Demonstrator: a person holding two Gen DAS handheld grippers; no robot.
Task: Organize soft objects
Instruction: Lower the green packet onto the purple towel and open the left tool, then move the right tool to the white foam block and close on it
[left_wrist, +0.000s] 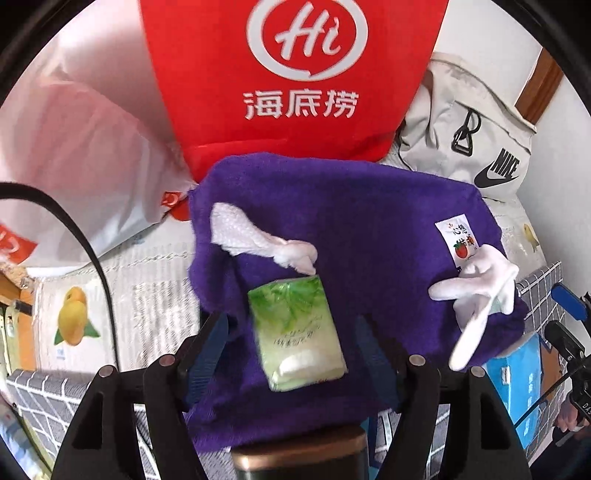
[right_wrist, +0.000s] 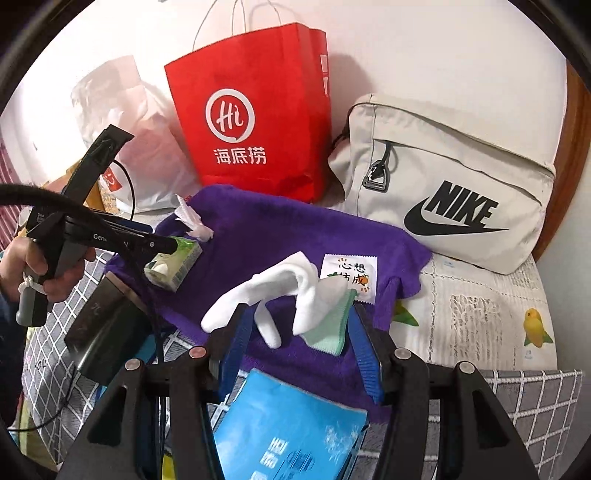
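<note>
A purple knitted cloth (left_wrist: 388, 229) is spread on the table. On it lies a green tissue pack (left_wrist: 297, 332), between the fingers of my left gripper (left_wrist: 291, 326), which stands open with gaps on both sides of the pack. A crumpled white tissue (left_wrist: 258, 240) lies just beyond the pack. In the right wrist view a white glove (right_wrist: 273, 291) and a mint green cloth (right_wrist: 332, 325) rest on the purple cloth (right_wrist: 280, 236), in front of my open right gripper (right_wrist: 301, 332). A small printed sachet (right_wrist: 349, 275) lies behind them.
A red paper bag (right_wrist: 255, 118), a beige Nike bag (right_wrist: 443, 192) and a translucent plastic bag (right_wrist: 147, 155) stand along the back wall. A blue packet (right_wrist: 291, 432) lies under the right gripper. A dark bottle (right_wrist: 107, 332) lies at the left.
</note>
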